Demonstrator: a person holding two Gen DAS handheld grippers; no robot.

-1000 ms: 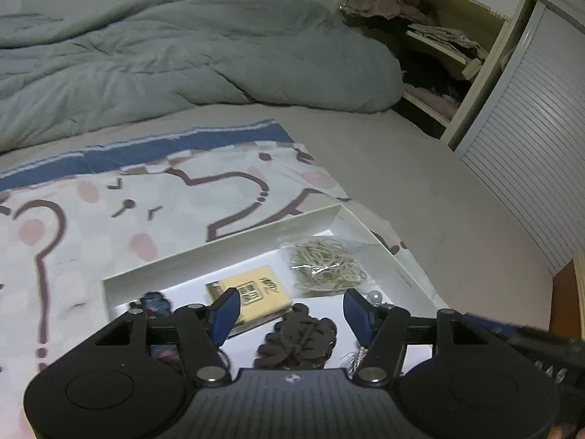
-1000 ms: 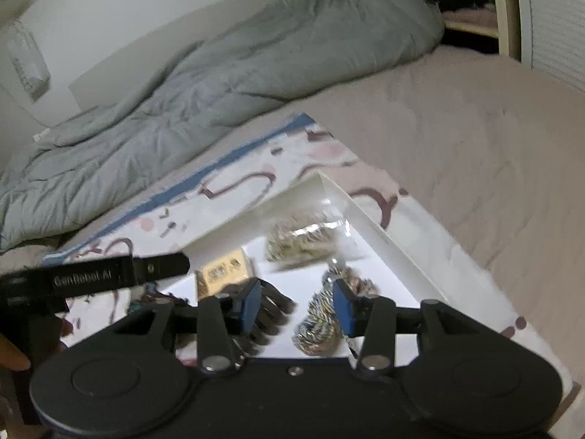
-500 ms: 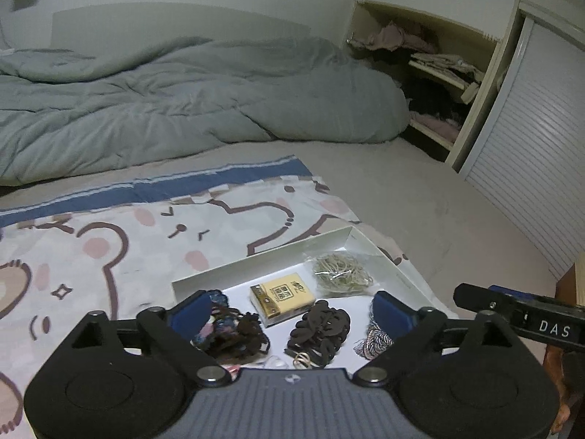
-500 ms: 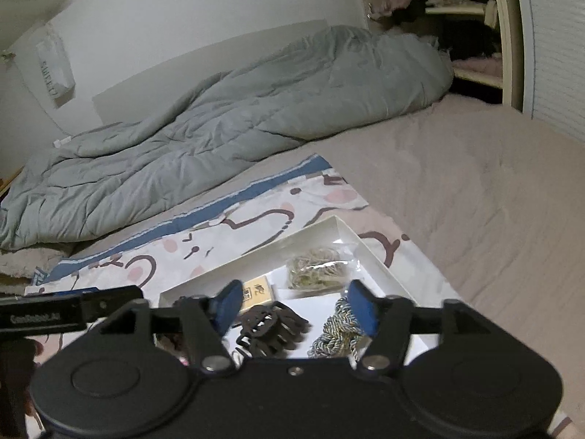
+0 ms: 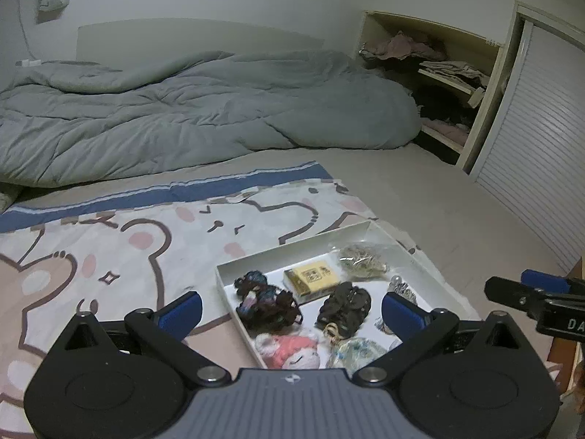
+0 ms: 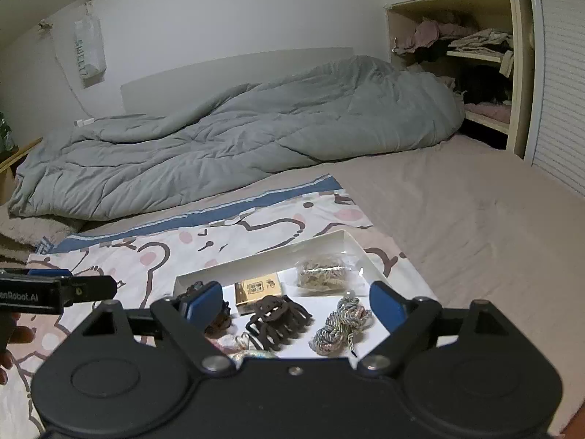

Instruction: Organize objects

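Observation:
A shallow white box (image 5: 292, 248) (image 6: 263, 258) lies on a cartoon-print blanket (image 5: 128, 248). In it are a yellow packet (image 5: 312, 277) (image 6: 257, 289), a bag of rubber bands (image 5: 362, 260) (image 6: 321, 274), a brown claw clip (image 5: 343, 305) (image 6: 279, 320), dark scrunchies (image 5: 265, 301), a braided cord bundle (image 6: 342, 323) and a pink plush (image 5: 289, 349). My left gripper (image 5: 290, 314) is open and empty, above the box's near side. My right gripper (image 6: 294, 303) is open and empty, above the clip and cord.
A grey duvet (image 5: 182, 117) is heaped at the far side of the bed. Open shelves with clothes (image 5: 431, 73) and a slatted door (image 5: 541, 153) stand at the right. Bare beige sheet (image 6: 475, 226) lies right of the blanket.
Both grippers have opened wide and pulled up and back from the box. More of the room and the box contents show now.

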